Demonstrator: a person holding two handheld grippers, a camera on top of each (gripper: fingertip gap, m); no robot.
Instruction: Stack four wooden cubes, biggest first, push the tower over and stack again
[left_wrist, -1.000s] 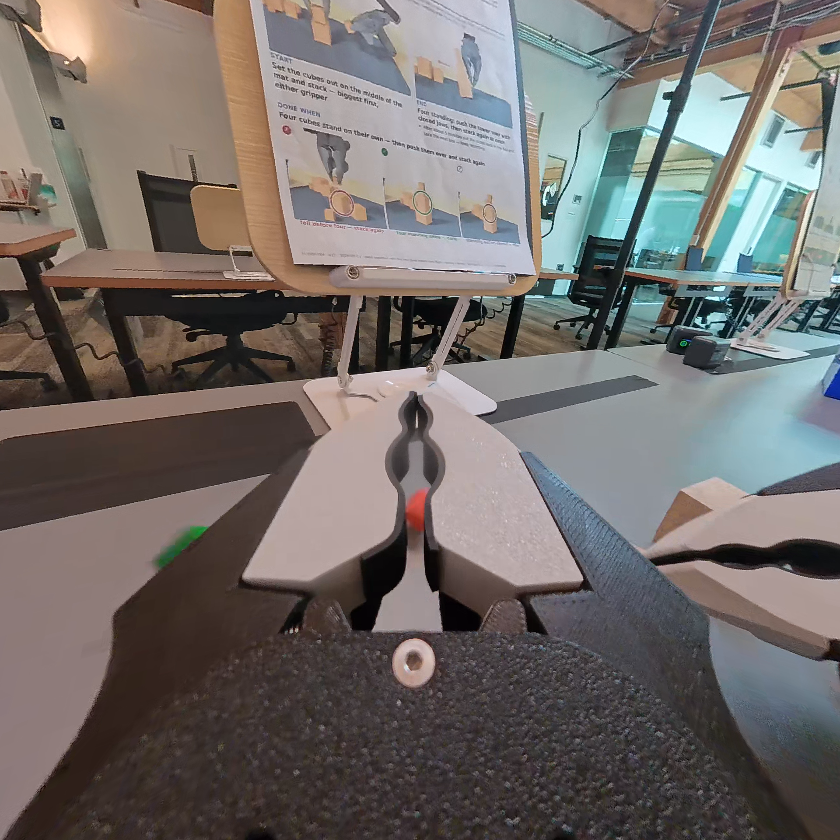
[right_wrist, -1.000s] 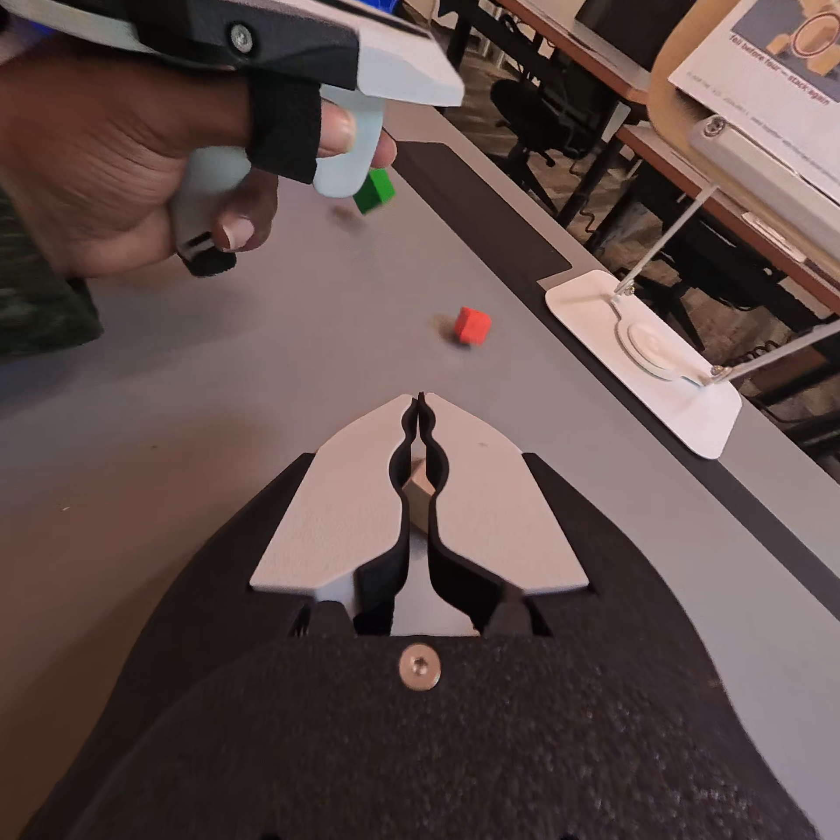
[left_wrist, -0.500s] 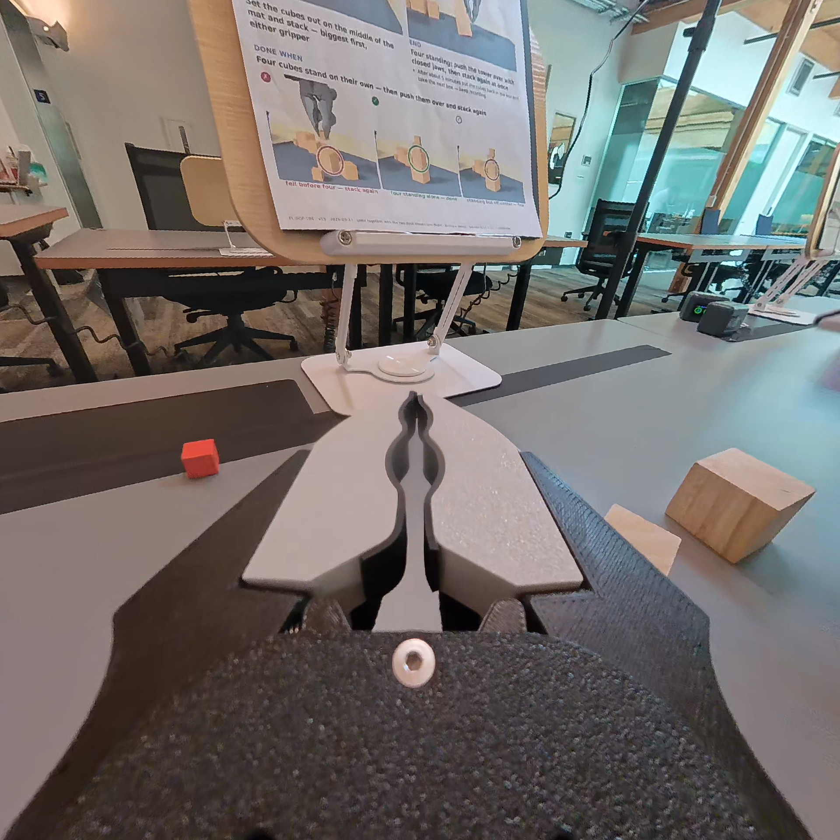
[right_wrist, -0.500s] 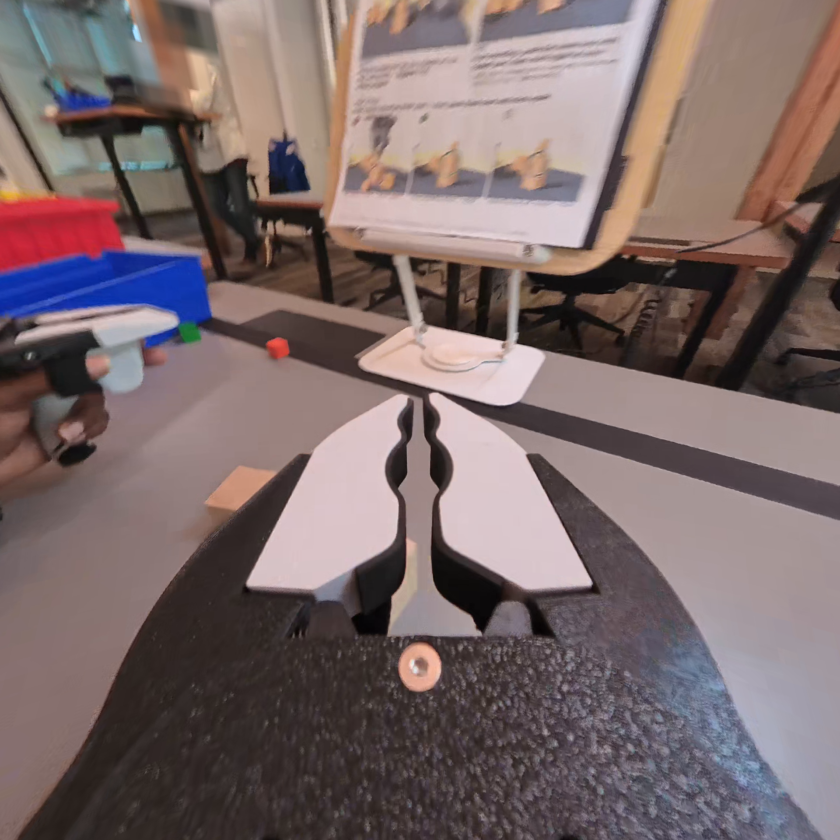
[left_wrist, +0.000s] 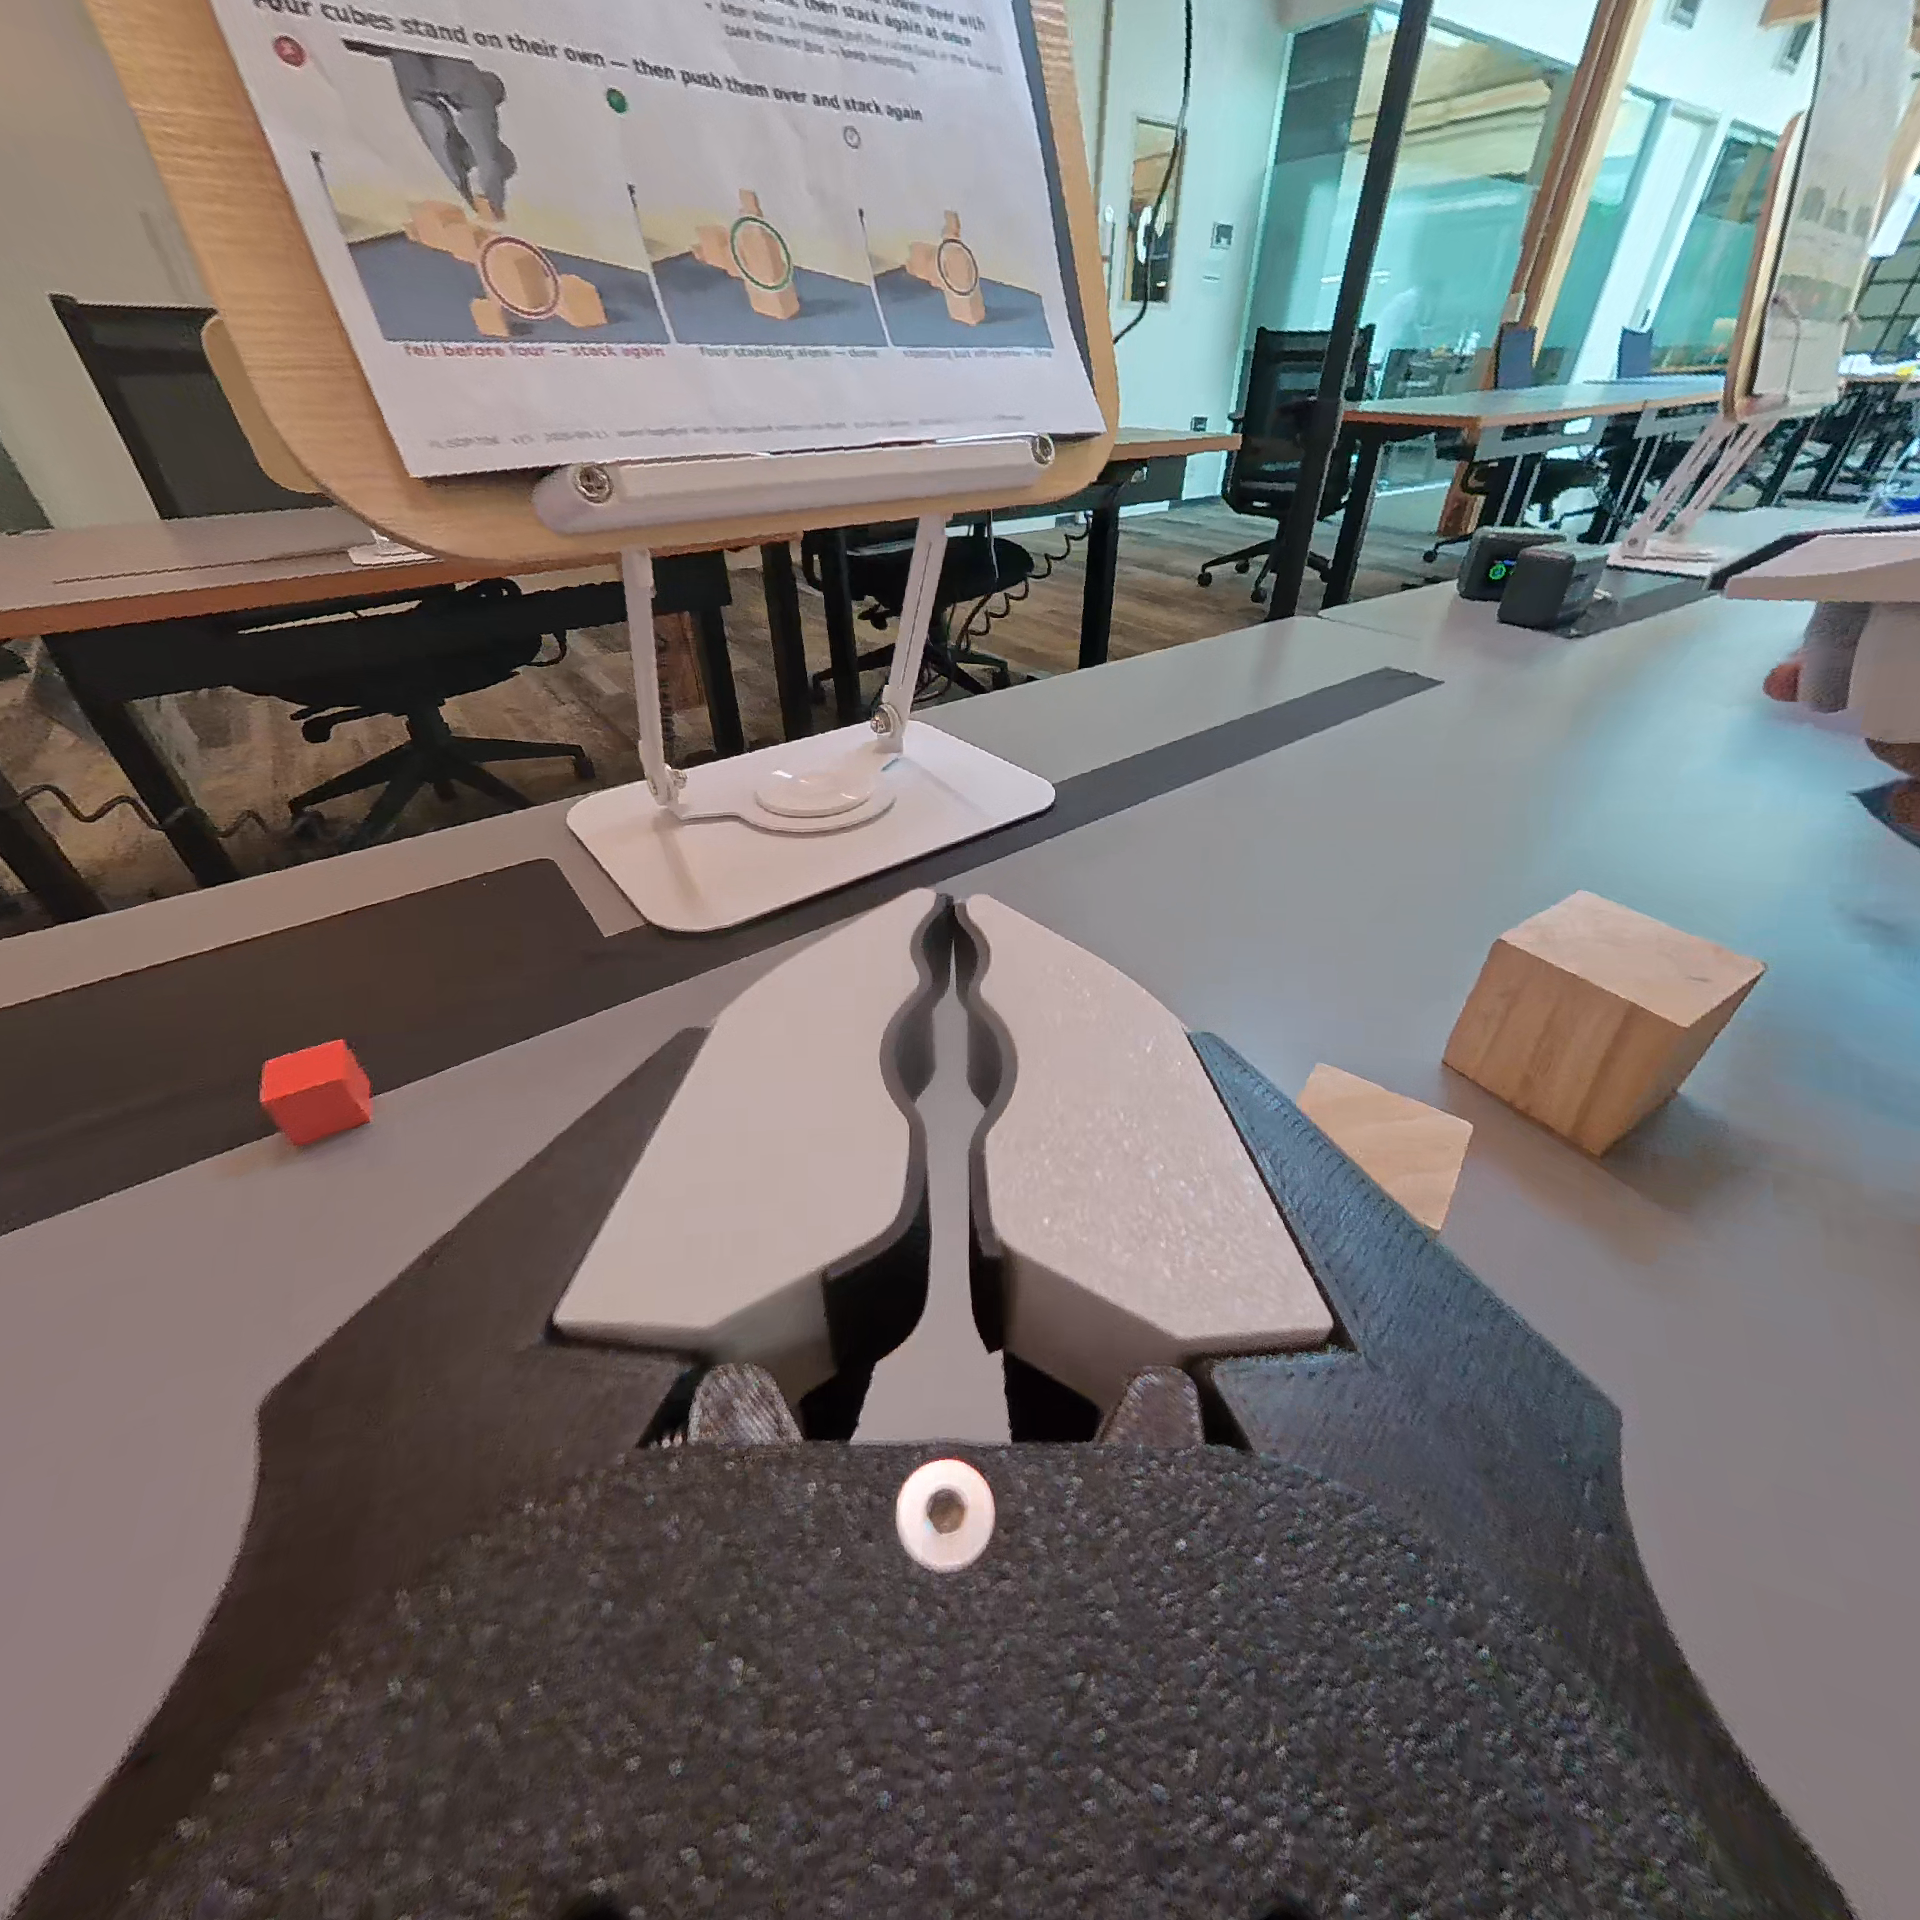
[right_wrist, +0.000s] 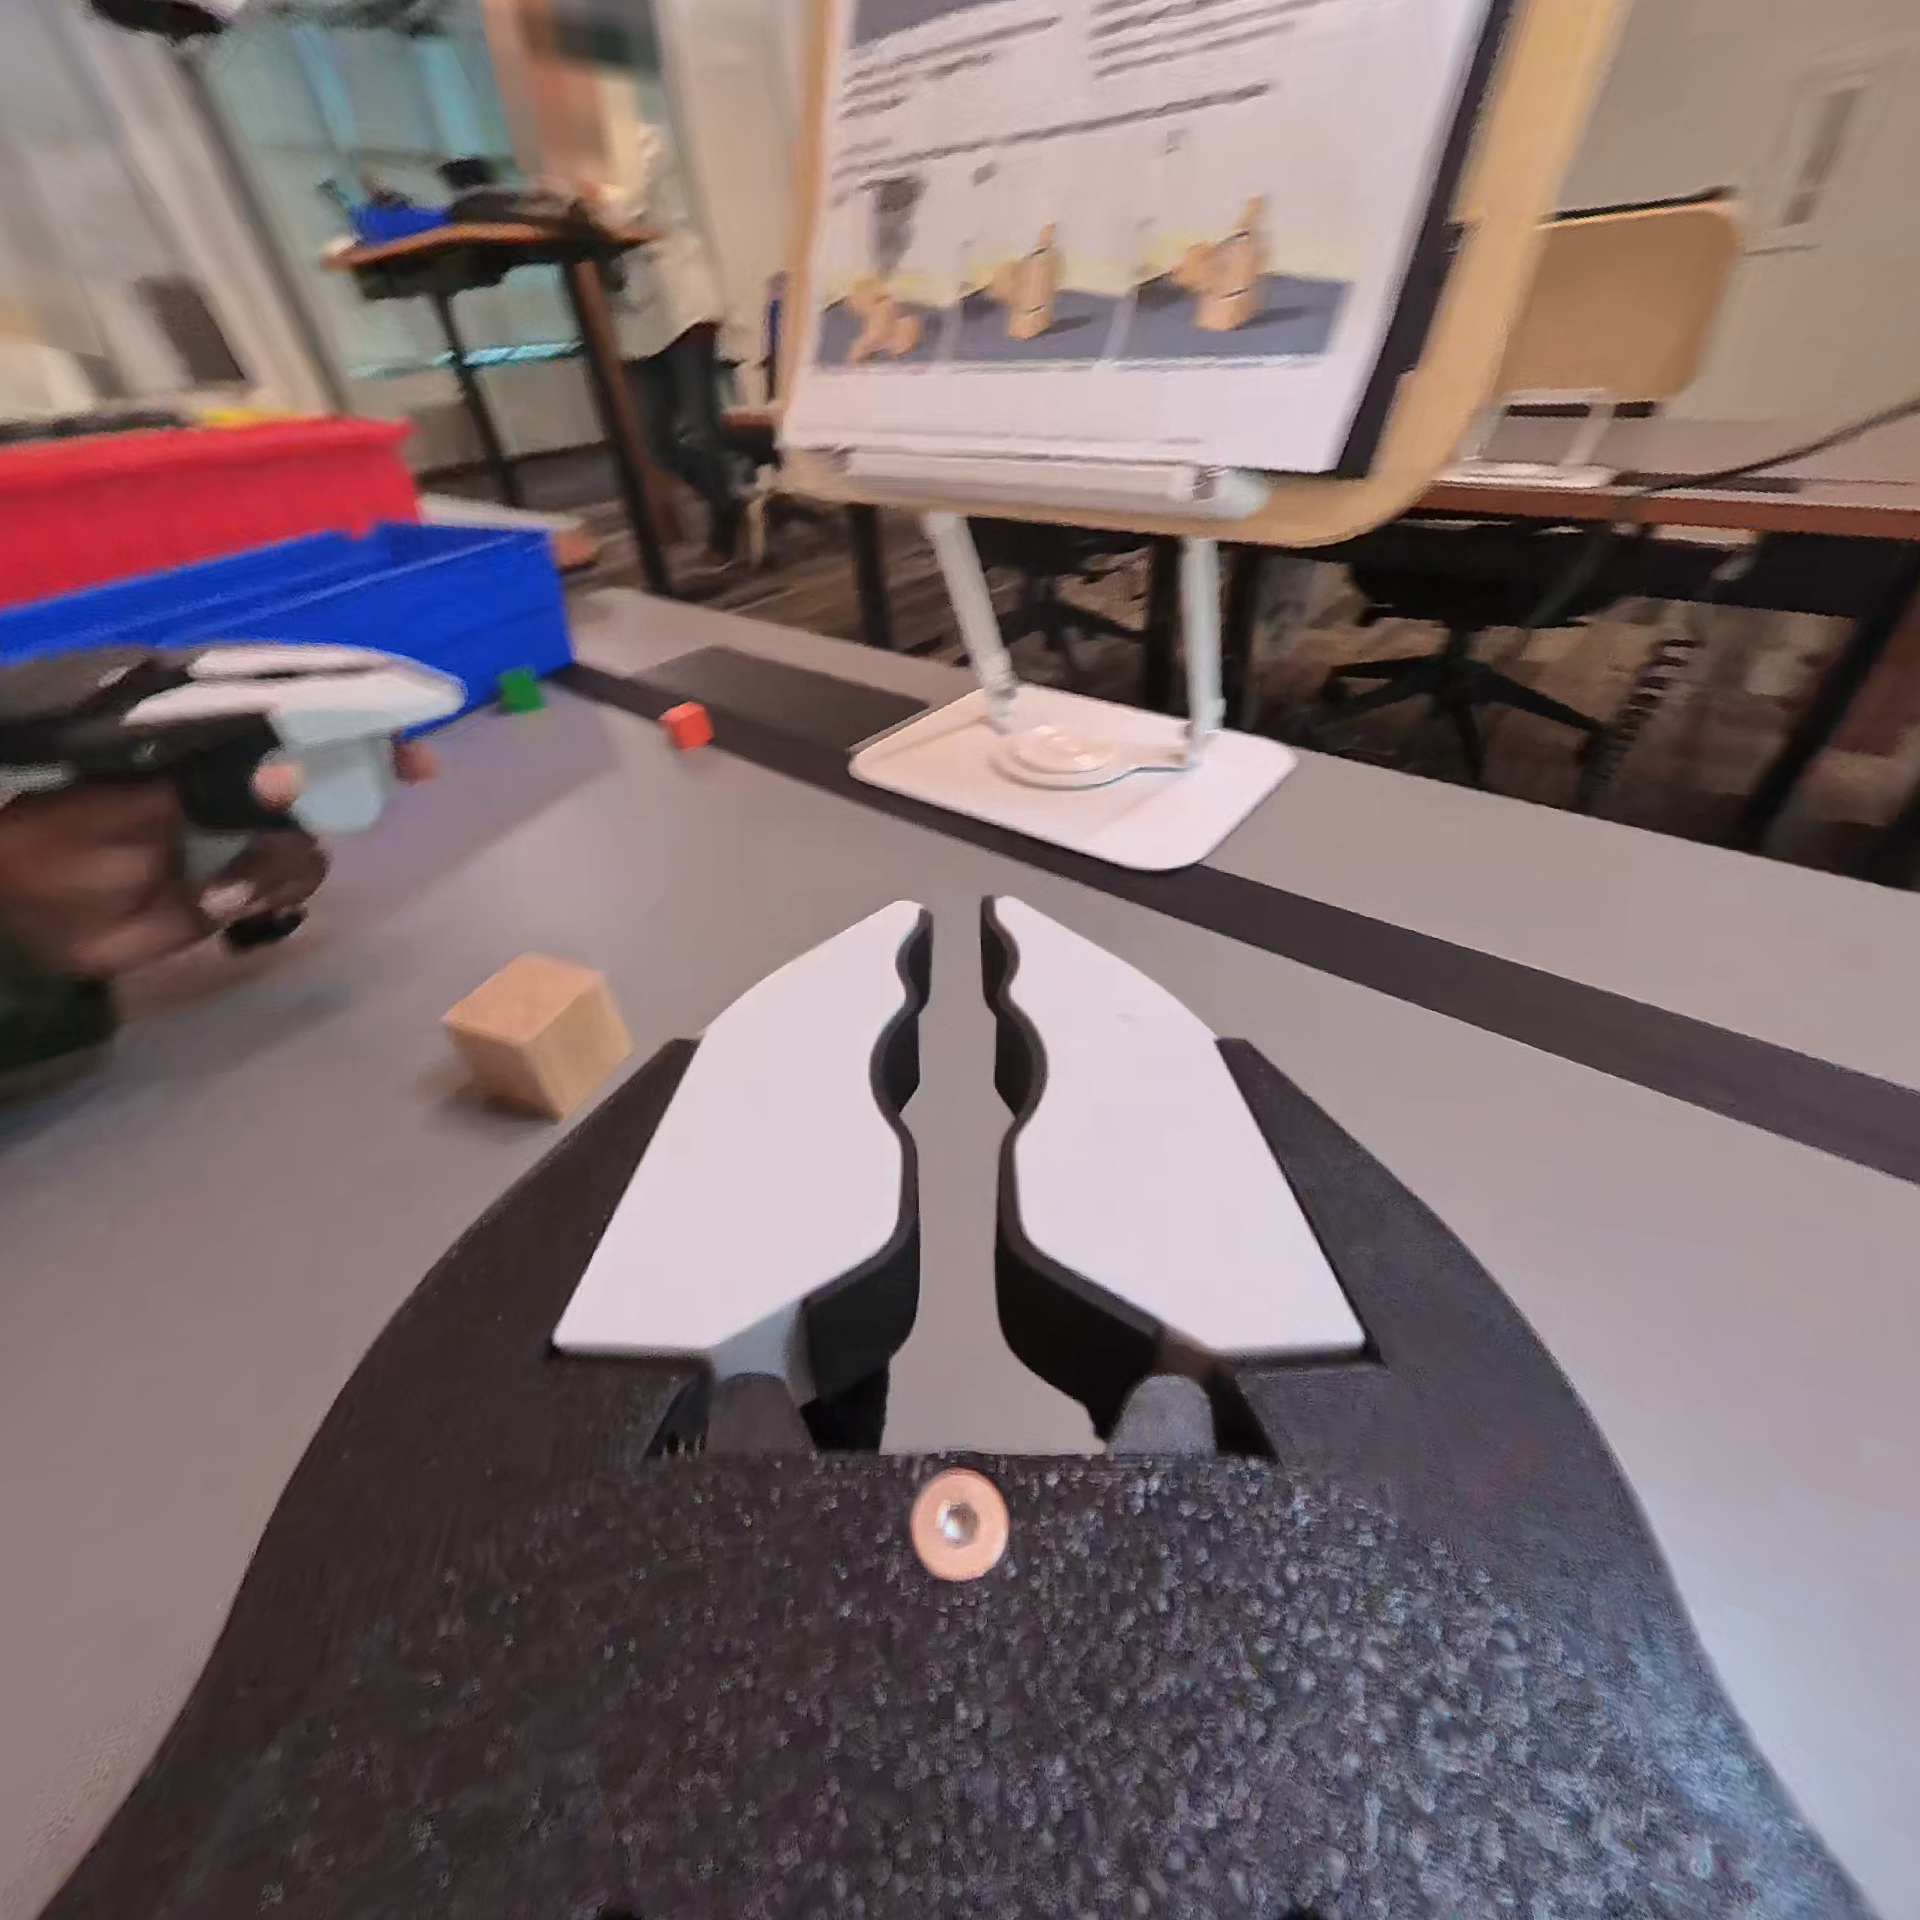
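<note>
Two grippers over a grey table (left_wrist: 1558, 790). Far left sits a green cube (right_wrist: 520, 690), then a red cube (left_wrist: 316, 1091). Left gripper (left_wrist: 951, 914) is closed on nothing, tips touching. Just right of it lie a small wooden block (left_wrist: 1387, 1143) and a bigger one (left_wrist: 1595, 1013). Right gripper (right_wrist: 956, 914) is slightly parted, nothing in it.

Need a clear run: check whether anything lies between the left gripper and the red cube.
Nothing visible does. The red cube sits ahead-left of the shut left gripper with bare table between; both wooden cubes lie on the right.
</note>
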